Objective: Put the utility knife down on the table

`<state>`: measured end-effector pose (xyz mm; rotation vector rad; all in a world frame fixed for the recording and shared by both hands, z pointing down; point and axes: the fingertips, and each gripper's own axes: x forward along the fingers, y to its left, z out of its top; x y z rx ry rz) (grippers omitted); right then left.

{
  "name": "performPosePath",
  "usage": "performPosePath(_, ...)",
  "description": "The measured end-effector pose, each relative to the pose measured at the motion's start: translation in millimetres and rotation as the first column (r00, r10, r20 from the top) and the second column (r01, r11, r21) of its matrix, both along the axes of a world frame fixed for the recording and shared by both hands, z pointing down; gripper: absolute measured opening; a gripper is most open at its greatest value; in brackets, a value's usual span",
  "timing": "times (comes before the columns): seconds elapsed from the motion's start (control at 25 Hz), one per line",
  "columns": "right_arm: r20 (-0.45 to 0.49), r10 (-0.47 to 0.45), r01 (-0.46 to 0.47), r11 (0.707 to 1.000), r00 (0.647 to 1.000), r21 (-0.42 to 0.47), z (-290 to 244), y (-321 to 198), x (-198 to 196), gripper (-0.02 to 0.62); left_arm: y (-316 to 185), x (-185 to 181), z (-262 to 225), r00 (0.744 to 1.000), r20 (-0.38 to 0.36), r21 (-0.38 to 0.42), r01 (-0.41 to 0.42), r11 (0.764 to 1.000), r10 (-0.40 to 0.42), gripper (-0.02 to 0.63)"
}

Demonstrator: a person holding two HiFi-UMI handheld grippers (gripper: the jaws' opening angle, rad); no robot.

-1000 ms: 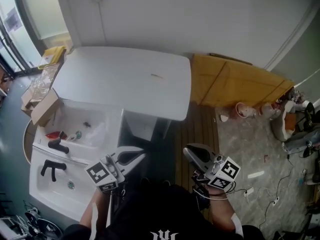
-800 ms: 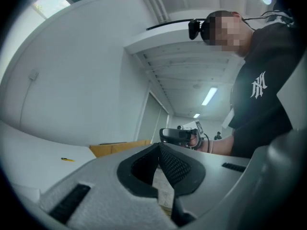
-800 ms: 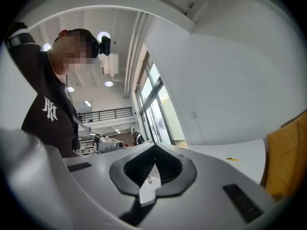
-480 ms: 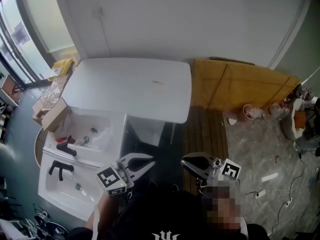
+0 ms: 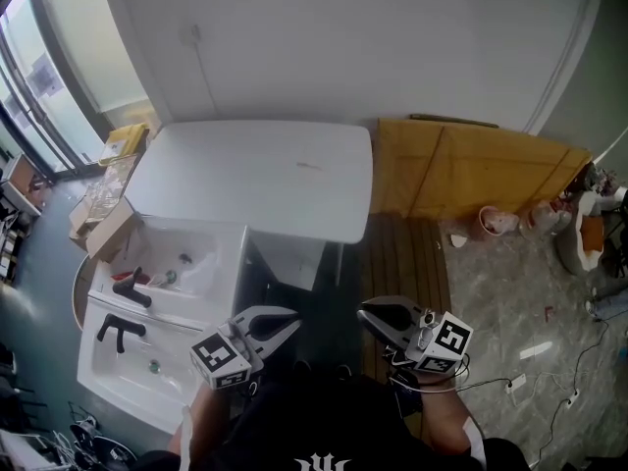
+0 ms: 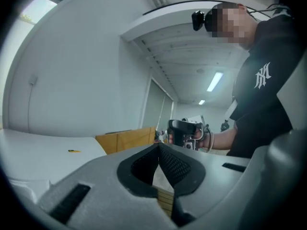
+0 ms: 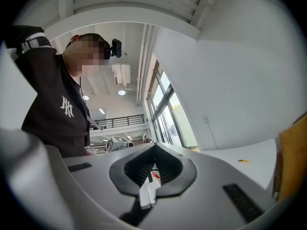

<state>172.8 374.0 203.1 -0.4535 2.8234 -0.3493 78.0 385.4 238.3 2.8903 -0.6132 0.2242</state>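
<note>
Left gripper [image 5: 290,321] and right gripper [image 5: 365,313] both closed, empty — knife [image 5: 307,164] already sits on the table [image 5: 226,194] at 12 o'clock. A careless reach could knock it off.

1. The table [image 5: 255,180] has a smooth, matt white top.
2. The left claw [image 6: 158,147] and right claw [image 7: 154,147] are matt grey plastic with black, finely ribbed pads [image 6: 175,166].
3. The wooden panels [image 5: 471,165] look bare and matt.
4. The basin [image 5: 147,356] is glossy white.

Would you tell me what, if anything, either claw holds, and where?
Nothing: the left claw and right claw are shut empty; the utility knife lies on the table.
</note>
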Motion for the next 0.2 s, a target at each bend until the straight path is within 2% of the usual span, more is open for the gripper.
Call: performPosePath(0.2, 0.043, 0.012, -0.011, 1.000, 0.999, -0.024, 6, -2, 5, 0.003, 16, 19, 10, 0.987, 0.126, 0.037, -0.103, 0.994, 0.098, 0.005)
